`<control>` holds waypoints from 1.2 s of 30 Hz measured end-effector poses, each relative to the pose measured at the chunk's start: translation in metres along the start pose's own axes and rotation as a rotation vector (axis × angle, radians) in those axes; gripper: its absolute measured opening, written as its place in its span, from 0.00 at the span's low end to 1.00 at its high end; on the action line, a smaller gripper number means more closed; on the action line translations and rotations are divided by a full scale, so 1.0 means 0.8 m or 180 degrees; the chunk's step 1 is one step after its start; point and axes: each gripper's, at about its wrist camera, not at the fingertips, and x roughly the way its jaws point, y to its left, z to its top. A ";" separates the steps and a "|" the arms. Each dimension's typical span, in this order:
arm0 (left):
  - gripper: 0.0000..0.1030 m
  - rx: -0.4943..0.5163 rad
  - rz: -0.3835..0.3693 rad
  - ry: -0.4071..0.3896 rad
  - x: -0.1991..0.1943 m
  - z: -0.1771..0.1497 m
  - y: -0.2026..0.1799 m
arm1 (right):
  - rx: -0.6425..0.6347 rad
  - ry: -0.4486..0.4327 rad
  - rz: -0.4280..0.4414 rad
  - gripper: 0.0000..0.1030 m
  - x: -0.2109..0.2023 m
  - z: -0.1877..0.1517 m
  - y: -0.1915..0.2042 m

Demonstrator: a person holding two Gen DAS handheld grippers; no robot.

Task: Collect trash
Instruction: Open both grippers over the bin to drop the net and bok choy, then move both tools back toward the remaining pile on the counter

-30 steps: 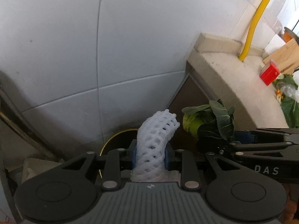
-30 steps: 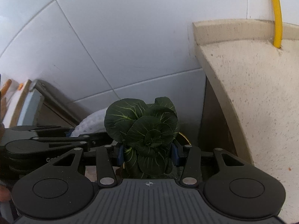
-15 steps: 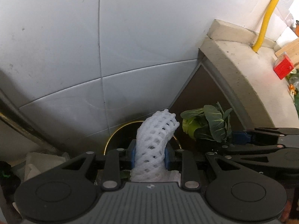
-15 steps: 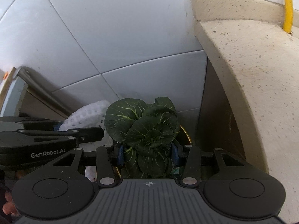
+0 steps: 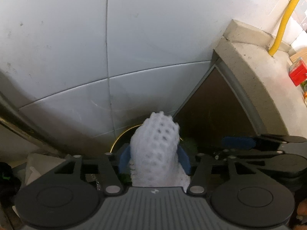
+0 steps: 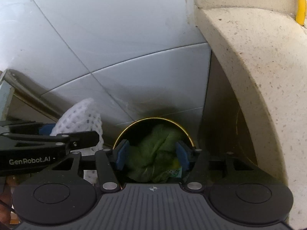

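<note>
Nearest the left camera, the left gripper (image 5: 154,158) has just been spreading its jaws; the white foam net (image 5: 156,153) stands between the blue pads, blurred and seemingly slipping free (no firm pinch shows). In the right view, the right gripper (image 6: 151,154) has likewise just been widening, and the green leafy vegetable (image 6: 155,153) sits loose between its pads, dropping into the gold-rimmed bin (image 6: 122,136) directly below. Beyond the bin rise the grey tiled wall (image 6: 96,38) and the speckled stone counter (image 6: 259,57). This looks like the release step of the dump. Next, both pieces must fall clear inside the rim before the grippers lift away.
</note>
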 end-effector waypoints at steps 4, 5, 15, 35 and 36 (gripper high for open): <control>0.56 0.0028 0.0022 0.0011 0.003 0.000 -0.002 | 0.0043 -0.0034 -0.0032 0.59 -0.002 -0.001 -0.001; 0.56 0.0033 0.0032 0.0014 0.003 0.001 -0.002 | 0.0060 -0.0037 -0.0031 0.59 -0.004 -0.002 -0.002; 0.56 0.0140 0.0035 -0.0058 -0.002 0.001 -0.009 | 0.0115 -0.0164 -0.0023 0.61 -0.027 -0.007 -0.013; 0.56 0.0510 0.0076 -0.0493 -0.036 -0.002 -0.032 | 0.0097 -0.0533 -0.0100 0.65 -0.099 -0.023 -0.011; 0.56 0.0529 0.0074 -0.0510 -0.037 -0.002 -0.034 | 0.0099 -0.0559 -0.0111 0.65 -0.104 -0.025 -0.012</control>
